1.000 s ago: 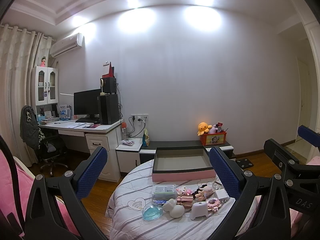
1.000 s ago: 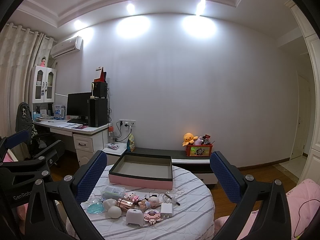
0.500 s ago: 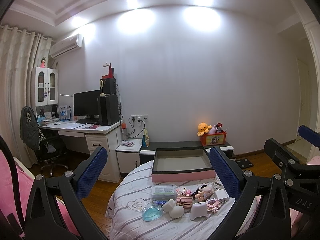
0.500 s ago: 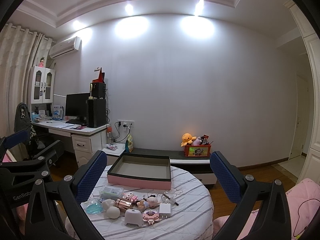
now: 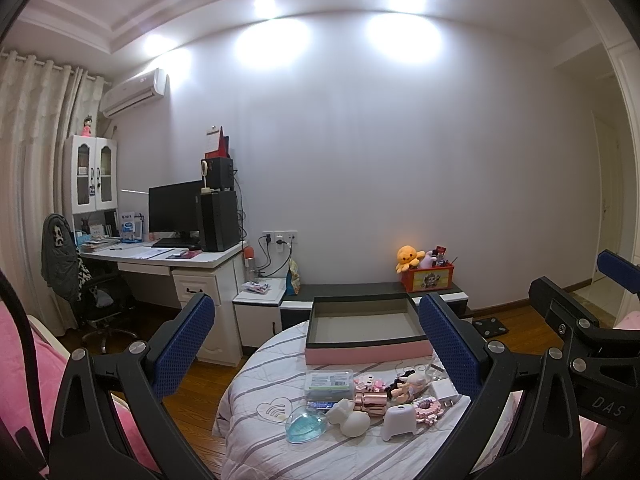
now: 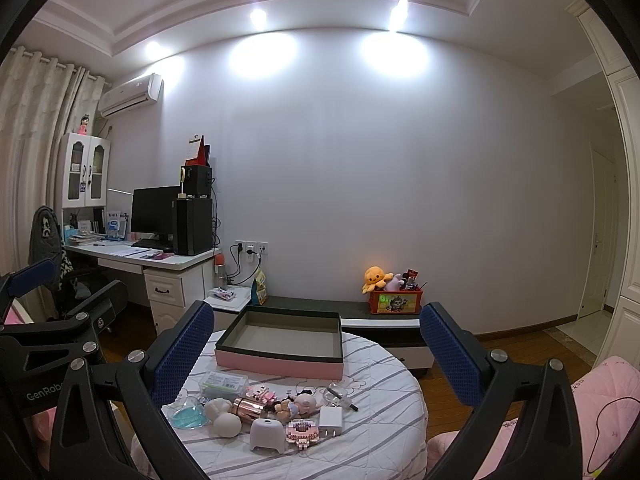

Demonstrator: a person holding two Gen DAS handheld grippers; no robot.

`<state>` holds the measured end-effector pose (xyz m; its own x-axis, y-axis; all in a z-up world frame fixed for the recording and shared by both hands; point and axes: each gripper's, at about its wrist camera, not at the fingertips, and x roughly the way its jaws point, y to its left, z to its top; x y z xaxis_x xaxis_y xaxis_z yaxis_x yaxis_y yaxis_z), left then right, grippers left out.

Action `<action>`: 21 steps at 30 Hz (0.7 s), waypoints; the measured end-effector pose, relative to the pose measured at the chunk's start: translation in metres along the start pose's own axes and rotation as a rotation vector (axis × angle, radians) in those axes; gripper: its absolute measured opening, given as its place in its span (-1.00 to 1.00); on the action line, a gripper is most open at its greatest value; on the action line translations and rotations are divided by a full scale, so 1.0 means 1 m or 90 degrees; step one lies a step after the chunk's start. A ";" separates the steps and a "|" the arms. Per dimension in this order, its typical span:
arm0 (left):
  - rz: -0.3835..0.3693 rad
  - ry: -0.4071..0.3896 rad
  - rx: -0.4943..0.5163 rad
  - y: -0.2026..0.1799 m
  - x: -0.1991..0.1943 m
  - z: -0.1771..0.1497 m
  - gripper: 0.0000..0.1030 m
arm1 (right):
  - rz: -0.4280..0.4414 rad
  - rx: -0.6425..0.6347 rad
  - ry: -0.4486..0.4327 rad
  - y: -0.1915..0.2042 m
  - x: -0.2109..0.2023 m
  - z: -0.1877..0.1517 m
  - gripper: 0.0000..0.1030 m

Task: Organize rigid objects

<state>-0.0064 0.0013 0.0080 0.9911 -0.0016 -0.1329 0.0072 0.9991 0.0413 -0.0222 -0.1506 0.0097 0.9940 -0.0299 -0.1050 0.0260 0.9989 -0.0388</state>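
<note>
A round table with a striped cloth [image 5: 260, 452] [image 6: 384, 444] holds an empty pink box with a dark rim [image 5: 366, 354] [image 6: 280, 364] at its far side. In front of the box lies a cluster of small objects: a clear plastic case [image 5: 329, 382] [image 6: 222, 384], a blue heart-shaped dish [image 5: 306, 427], a white stool-shaped piece [image 5: 397, 426] [image 6: 266, 433], a white charger [image 6: 331, 420], a pink block figure [image 6: 304, 433] and a rose-gold tube [image 6: 246, 407]. My left gripper [image 5: 316, 340] and right gripper [image 6: 312, 344] are both open and empty, held above and short of the table.
A desk with a monitor [image 5: 174, 208] and an office chair [image 5: 68, 268] stand at the left. A low dark bench [image 5: 360, 292] with a red toy box [image 5: 428, 278] runs along the back wall. Pink bedding [image 6: 600, 396] lies at the right.
Both views have shifted very slightly; the table and objects sit a touch lower in the right wrist view. Nothing on the table has moved.
</note>
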 end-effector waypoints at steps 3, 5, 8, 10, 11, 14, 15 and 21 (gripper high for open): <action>0.000 -0.001 -0.001 0.001 -0.001 0.001 1.00 | 0.000 0.000 0.000 0.000 0.000 0.000 1.00; 0.000 -0.002 -0.001 0.000 -0.001 0.001 1.00 | 0.000 -0.001 0.000 0.000 0.000 0.000 1.00; 0.001 -0.001 0.000 0.000 -0.001 0.002 1.00 | 0.000 -0.001 0.001 0.000 0.000 0.000 1.00; 0.000 -0.001 0.000 0.001 -0.001 0.002 1.00 | 0.000 -0.001 0.001 0.000 0.000 0.000 1.00; 0.000 -0.001 0.000 0.001 -0.001 0.002 1.00 | 0.000 0.000 0.001 0.000 0.000 0.000 1.00; 0.001 -0.003 -0.001 0.002 -0.003 0.003 1.00 | 0.000 -0.001 0.000 0.000 0.000 0.000 1.00; 0.000 -0.003 -0.001 0.002 -0.003 0.003 1.00 | 0.000 -0.001 0.000 0.000 0.000 0.000 1.00; 0.000 -0.003 -0.001 0.002 -0.003 0.003 1.00 | 0.000 -0.001 0.000 0.000 0.000 0.000 1.00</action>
<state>-0.0093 0.0029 0.0117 0.9918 -0.0011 -0.1279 0.0064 0.9992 0.0406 -0.0222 -0.1502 0.0100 0.9940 -0.0295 -0.1051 0.0254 0.9989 -0.0401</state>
